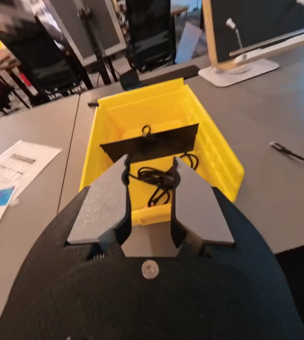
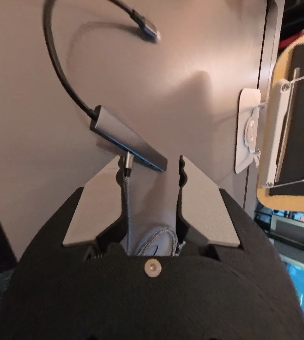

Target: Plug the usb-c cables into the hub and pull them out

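Note:
In the right wrist view a grey metal hub (image 2: 125, 137) lies on the table, its black lead (image 2: 59, 70) curving away to a loose plug (image 2: 147, 30). A grey braided USB-C cable (image 2: 128, 185) is plugged into the hub's side with its silver plug (image 2: 128, 160). My right gripper (image 2: 149, 161) is open, the plug close to its left finger, the cable running between the fingers. In the left wrist view my left gripper (image 1: 151, 161) is open and empty above a yellow bin (image 1: 219, 147) that holds a coiled black cable (image 1: 155, 176).
A black divider (image 1: 147, 145) stands across the bin. A cable end (image 1: 280, 148) lies on the table to its right. Papers (image 1: 16, 165) lie at the left. A wood-framed board on a white stand (image 1: 239, 71) stands at the back right; it also shows in the right wrist view (image 2: 247, 128).

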`<state>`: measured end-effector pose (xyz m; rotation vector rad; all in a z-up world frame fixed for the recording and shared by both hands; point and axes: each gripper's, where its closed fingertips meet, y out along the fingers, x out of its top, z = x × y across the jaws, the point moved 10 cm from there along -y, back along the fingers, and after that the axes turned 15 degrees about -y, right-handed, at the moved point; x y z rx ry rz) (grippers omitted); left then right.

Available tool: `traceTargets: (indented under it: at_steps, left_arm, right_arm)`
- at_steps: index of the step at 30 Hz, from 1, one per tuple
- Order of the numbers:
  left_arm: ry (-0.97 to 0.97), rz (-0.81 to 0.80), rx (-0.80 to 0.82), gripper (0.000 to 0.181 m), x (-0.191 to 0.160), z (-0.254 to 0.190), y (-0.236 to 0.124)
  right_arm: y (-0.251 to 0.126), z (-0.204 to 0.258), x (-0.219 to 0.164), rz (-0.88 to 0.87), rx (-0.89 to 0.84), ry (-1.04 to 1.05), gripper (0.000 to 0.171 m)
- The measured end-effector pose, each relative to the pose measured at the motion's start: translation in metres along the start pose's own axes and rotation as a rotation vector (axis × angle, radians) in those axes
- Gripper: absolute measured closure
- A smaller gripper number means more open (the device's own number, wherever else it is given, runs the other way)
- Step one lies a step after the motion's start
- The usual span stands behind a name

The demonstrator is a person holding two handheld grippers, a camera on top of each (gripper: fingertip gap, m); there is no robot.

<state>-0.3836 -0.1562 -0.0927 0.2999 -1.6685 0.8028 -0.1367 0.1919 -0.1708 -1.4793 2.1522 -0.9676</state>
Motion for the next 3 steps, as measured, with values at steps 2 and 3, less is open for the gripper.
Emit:
traceTargets:
  at_steps: [2,3]
  left_arm:
    - [-0.04,0.049,-0.024,0.146,-0.0063,0.011,0.0039]
    - [-0.047,0.063,-0.035,0.148,-0.0094,0.013,0.0075]
  right_arm:
    - [-0.0092,0.0044,0.0011,-0.037,0.01,-0.053,0.113]
    - [-0.0136,0.0063,0.0012,-0.05,0.001,-0.083,0.116]
